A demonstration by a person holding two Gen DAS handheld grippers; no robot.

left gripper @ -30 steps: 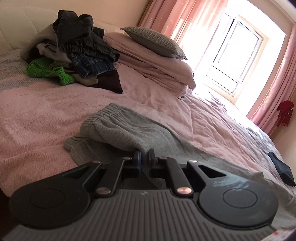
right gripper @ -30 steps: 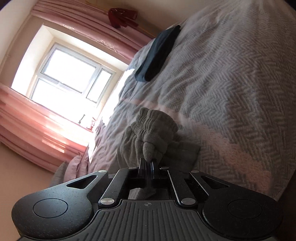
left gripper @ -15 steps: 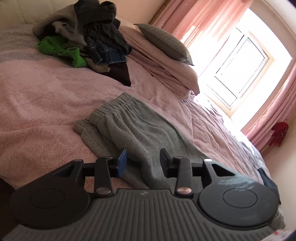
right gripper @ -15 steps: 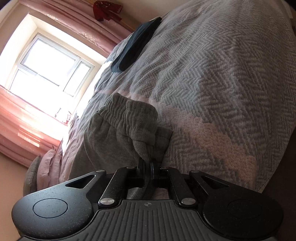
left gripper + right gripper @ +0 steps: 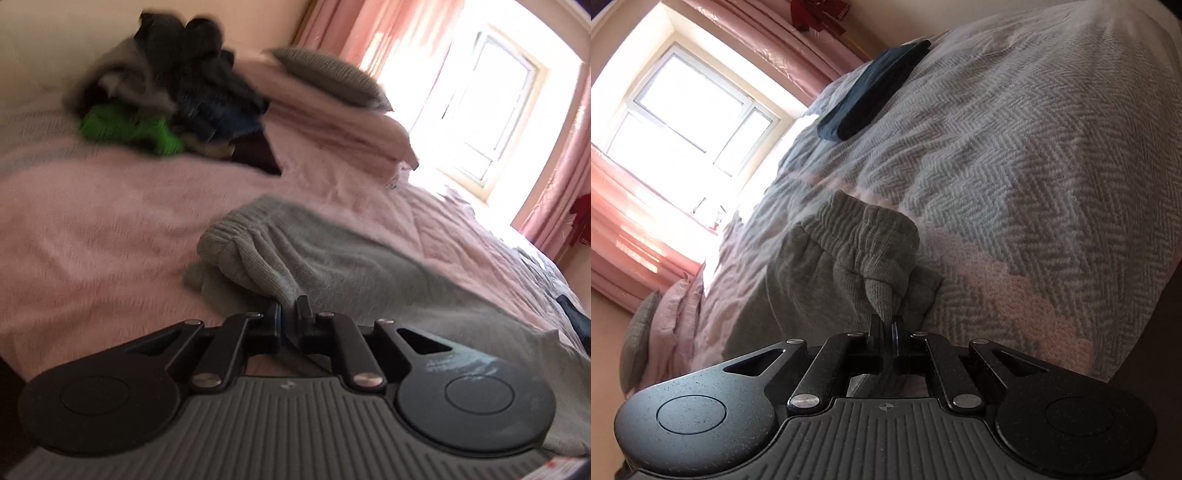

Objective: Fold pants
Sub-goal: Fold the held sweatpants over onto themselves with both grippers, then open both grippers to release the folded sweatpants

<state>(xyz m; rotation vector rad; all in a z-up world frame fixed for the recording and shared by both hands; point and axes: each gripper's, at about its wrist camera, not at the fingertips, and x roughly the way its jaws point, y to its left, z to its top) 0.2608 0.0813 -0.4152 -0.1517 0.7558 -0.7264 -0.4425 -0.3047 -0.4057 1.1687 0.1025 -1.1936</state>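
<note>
Grey knit pants [image 5: 332,258] lie stretched across the pink bedspread [image 5: 92,229], elastic waistband toward the pillows. In the left wrist view my left gripper [image 5: 289,314] is shut on a fold of the pants near the waistband, pulling the cloth into a point. The right wrist view shows the ribbed end of the grey pants [image 5: 864,254] bunched up, and my right gripper [image 5: 886,325] is shut on a pinch of it just above the bed's near edge. The stretch of cloth between the two grips is partly hidden by the gripper bodies.
A heap of clothes [image 5: 166,99], some green and some dark, sits near the headboard beside stacked pillows [image 5: 332,92]. A folded dark garment [image 5: 871,92] lies further along the bed. A window [image 5: 690,107] with pink curtains is beyond. The bed edge [image 5: 1108,332] drops off at right.
My left gripper was shut, opened half a second ago, and has now shut again on the pants near the waistband. The right gripper kept its hold while its view shifted slightly.
</note>
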